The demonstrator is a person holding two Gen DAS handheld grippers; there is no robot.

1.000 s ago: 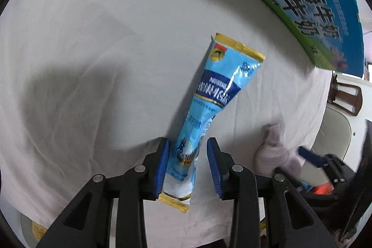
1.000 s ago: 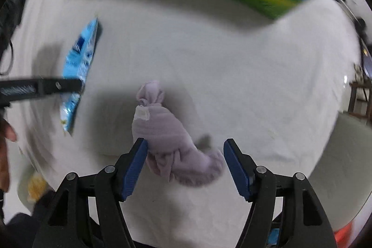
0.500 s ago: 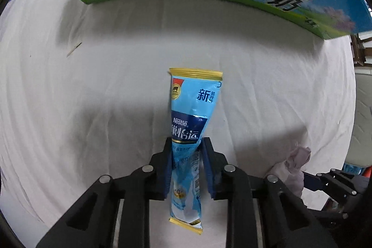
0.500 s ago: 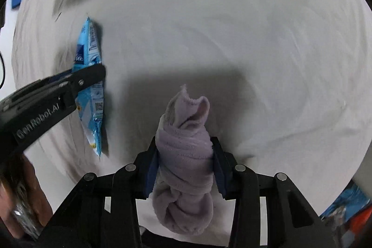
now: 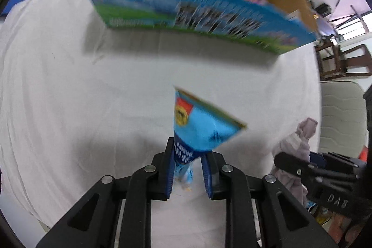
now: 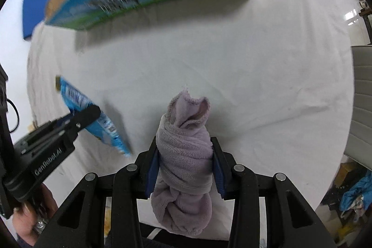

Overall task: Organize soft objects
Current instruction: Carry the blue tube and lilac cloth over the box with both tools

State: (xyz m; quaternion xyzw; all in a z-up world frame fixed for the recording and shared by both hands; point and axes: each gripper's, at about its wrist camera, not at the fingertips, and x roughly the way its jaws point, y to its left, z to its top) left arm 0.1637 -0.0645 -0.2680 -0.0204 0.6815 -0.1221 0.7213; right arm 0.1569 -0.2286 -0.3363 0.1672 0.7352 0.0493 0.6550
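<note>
Black plastic arms with blue pads in the nearest foreground of both wrist views. Left tool clamped tight on the lower part of a light-blue sachet, pads pressing both of its sides; sachet sticking up toward 12 o'clock between the pads, fanned wide at its gold-edged top, short tail hanging below the pads, clear of the white cloth. Right tool squeezing a lilac rolled towel from both sides, roll standing upright between the pads, open cuff end at 12 o'clock, bulky knotted end sagging below toward 6 o'clock.

From the left wrist, at 4 o'clock: same towel and the other tool, just beside. From the right wrist, at 9 o'clock: the left tool with the sachet slanting through it, and a hand at 8 o'clock gripping the handle.

Beyond, white cloth-covered table, wrinkled, carrying soft shadows beneath both held things. Farther, at 12 o'clock, an open cardboard box with a blue-and-green printed side, blurred; several packets inside, too smeared to name. At 3 o'clock past the table edge, a pale padded chair and a dark wooden one behind.
</note>
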